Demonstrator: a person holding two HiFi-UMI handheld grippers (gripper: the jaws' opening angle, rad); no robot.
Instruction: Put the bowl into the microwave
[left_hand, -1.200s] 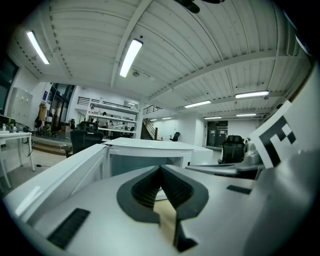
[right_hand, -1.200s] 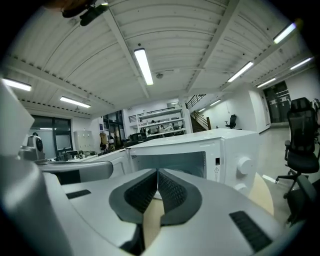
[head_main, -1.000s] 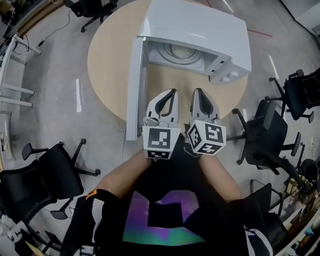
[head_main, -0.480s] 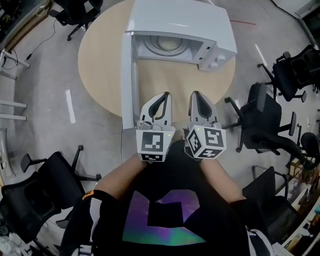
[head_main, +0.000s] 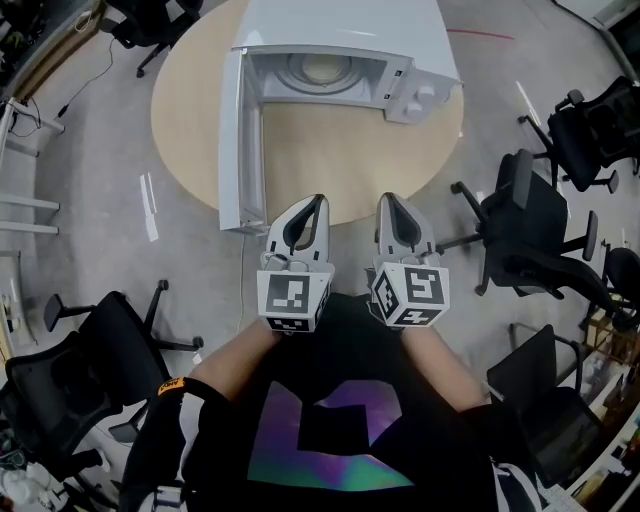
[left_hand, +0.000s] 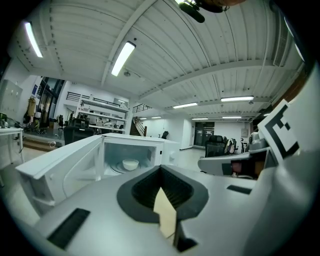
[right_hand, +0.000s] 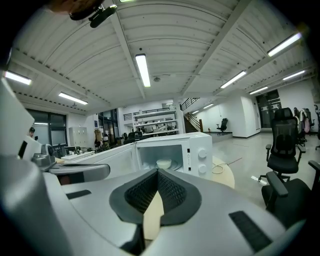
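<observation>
since a second ago both grippers have pulled back toward the person: their tips were over the table's edge then, and now they hang just off it, with the microwave further up the head view. at the far left a black office chair (head_main: 100, 350) stands on the grey floor (head_main: 100, 200). the round wooden table (head_main: 340, 150) carries the white microwave (head_main: 345, 20), whose door (head_main: 240, 130) is swung wide open to the left. the bowl (head_main: 320, 68) is inside the microwave, pale and small. it seems to rest on the round glass plate there, though the head view shows it poorly; both gripper views also show it in the open cavity. the left gripper (head_main: 318, 200) points at the table with its jaws pressed together and nothing between them. close beside it, not touching, the right gripper (head_main: 386, 198) points the same way, its jaws likewise closed on nothing. to the right more black chairs (head_main: 530, 250) stand beside the table.
</observation>
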